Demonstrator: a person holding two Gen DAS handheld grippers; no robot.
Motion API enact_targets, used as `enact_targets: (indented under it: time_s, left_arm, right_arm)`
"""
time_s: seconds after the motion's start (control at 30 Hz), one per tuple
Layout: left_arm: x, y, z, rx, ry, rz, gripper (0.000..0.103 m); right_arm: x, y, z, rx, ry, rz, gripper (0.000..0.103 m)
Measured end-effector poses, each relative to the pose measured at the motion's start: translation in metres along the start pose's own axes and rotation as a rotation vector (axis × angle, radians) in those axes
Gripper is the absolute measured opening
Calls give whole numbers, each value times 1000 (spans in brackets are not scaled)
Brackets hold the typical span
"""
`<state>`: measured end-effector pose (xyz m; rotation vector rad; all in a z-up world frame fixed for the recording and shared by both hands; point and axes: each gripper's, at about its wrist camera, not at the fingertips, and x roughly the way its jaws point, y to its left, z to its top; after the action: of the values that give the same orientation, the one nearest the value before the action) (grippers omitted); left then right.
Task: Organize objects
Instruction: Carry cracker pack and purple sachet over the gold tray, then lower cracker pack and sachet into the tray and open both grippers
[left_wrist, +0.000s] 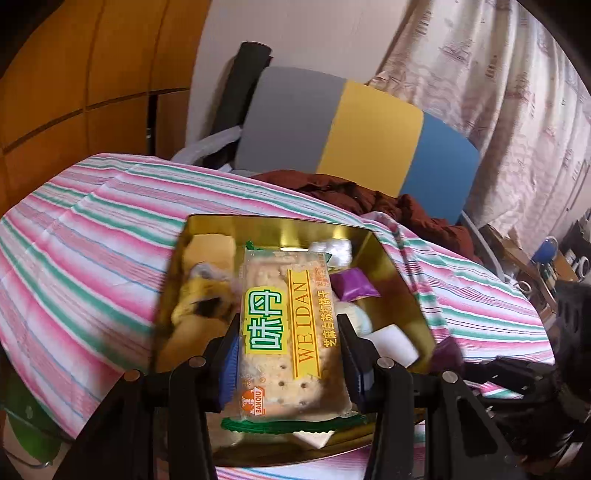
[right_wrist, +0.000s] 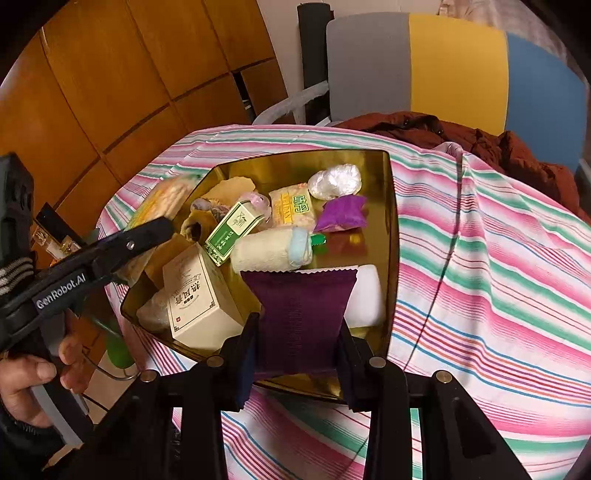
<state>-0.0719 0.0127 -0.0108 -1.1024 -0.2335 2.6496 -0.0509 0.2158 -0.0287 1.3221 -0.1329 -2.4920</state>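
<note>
Both grippers loaded above the gold tin

The left gripper (left_wrist: 288, 354) is clamped across the width of a cracker packet (left_wrist: 286, 332); the packet's long axis runs forward along the fingers, over the gold tin (left_wrist: 391, 254). The right gripper (right_wrist: 299, 343) is clamped on a dark purple sachet (right_wrist: 301, 317) at the tin's near edge, nearer the open floor by the right wall. The tin rests on a striped cloth (right_wrist: 498, 258).

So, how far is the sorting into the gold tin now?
Many items already lie in the gold tin: boxes, a rolled towel, snack packets. The left gripper holds a cracker packet over it; the right gripper holds a purple packet. Both remain to be dropped.
</note>
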Motion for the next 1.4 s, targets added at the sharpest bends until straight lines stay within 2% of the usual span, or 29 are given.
enact_targets:
  time_s: [0.13,0.23,0.27,0.43,0.9,1.13,1.4]
  left_arm:
    - [9,-16,10,15,4,-34,47]
    - [20,-26,18,14,23,-76,47]
    - [25,-29,22,10,29,-86,47]
    - [48,-42,32,11,65,-107,47]
    - [94,-76,32,97,134,-85,50]
    - [83,-75,27,107,107,-50,50]
    - [37,-59,21,112,-6,52,50]
  right_arm:
    - [8,0,-2,19,0,2,43]
    - [9,-3,-4,36,-3,3,58]
    - [8,-4,-5,37,-6,2,59]
    - [6,-8,-11,38,-3,-5,59]
    - [5,-15,-21,55,-9,-23,62]
    - [4,-14,-22,47,-20,-25,62]
    - [-8,-9,-19,38,-72,-70,68]
